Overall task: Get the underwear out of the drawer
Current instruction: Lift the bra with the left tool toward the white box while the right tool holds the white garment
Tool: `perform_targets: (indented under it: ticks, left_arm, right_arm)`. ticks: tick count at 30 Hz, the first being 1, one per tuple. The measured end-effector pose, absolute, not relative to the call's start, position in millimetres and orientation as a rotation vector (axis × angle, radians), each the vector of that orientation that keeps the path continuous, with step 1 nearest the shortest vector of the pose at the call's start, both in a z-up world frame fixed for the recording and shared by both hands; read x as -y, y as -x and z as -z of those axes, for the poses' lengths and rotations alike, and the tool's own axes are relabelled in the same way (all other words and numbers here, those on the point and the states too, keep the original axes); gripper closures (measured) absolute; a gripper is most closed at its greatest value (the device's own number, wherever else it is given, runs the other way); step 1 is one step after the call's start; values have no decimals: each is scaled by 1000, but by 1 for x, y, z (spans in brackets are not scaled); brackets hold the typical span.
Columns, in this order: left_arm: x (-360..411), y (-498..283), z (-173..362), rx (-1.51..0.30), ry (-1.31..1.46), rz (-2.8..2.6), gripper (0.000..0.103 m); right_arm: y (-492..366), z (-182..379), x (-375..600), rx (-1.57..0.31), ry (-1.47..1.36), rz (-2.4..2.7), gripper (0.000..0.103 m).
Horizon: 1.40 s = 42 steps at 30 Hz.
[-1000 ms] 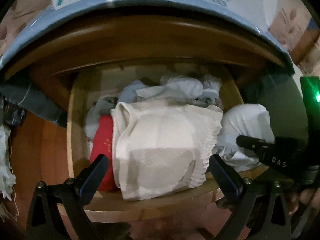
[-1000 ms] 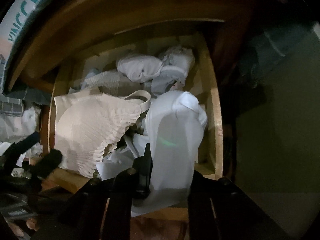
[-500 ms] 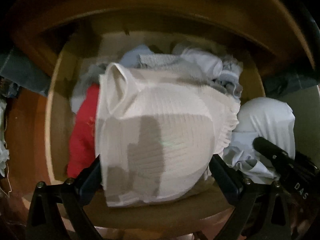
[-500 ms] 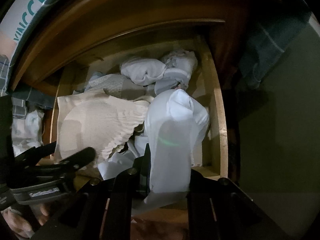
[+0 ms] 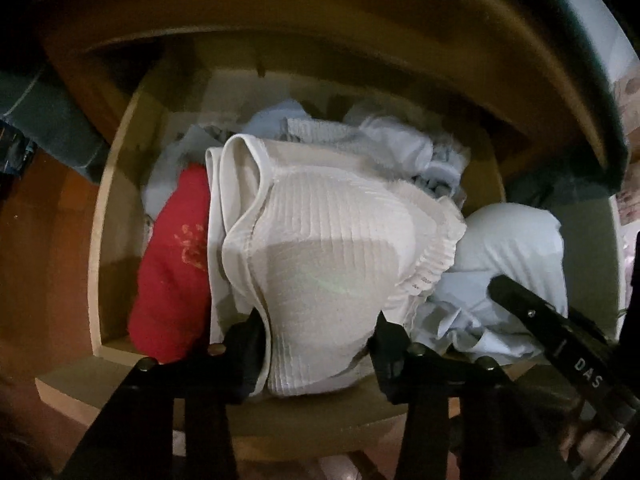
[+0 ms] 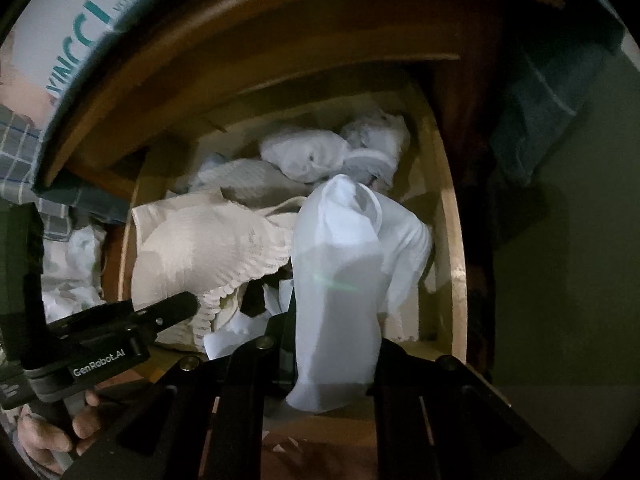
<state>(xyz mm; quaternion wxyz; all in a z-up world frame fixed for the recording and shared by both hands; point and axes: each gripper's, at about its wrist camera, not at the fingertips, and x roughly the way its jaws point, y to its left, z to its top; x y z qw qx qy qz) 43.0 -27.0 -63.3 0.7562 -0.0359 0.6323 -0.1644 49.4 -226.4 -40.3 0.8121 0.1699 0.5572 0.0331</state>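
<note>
- closing just now, your left gripper [image 5: 318, 336] pinches the cream ribbed underwear [image 5: 332, 248] between both jaws, at the front of the drawer [image 5: 96, 240].
- your right gripper [image 6: 332, 344] is clenched on one white garment [image 6: 344, 264].
- one red piece [image 5: 172, 268] lies left of the cream one.

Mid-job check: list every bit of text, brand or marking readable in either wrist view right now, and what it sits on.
"DAS" on the right tool's black body, the word cut off by the frame edge.
"GenRobot.AI" on the left tool's black body.
"VINCCI" in teal on the white box above the drawer; the smaller print beside it is too blurred to read.
Pale marking on the red garment: unreadable.
</note>
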Motion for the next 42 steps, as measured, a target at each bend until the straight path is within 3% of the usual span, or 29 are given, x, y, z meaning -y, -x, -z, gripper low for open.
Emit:
perform_targets:
  ticks: [18,30,42]
  left_arm:
    - [-11,-41,19,-1238,248,429,59]
    - [-14,-28,-11,-1231,217,458,60]
    - [-38,-7,-89,-1153,190,536,60]
  right_arm:
    - [-40,6,263,-956,-597,-111,94]
    - [-52,18,250,-1084,-470,-39,94]
    - [-60,32,235,-1194,-338,-32,94]
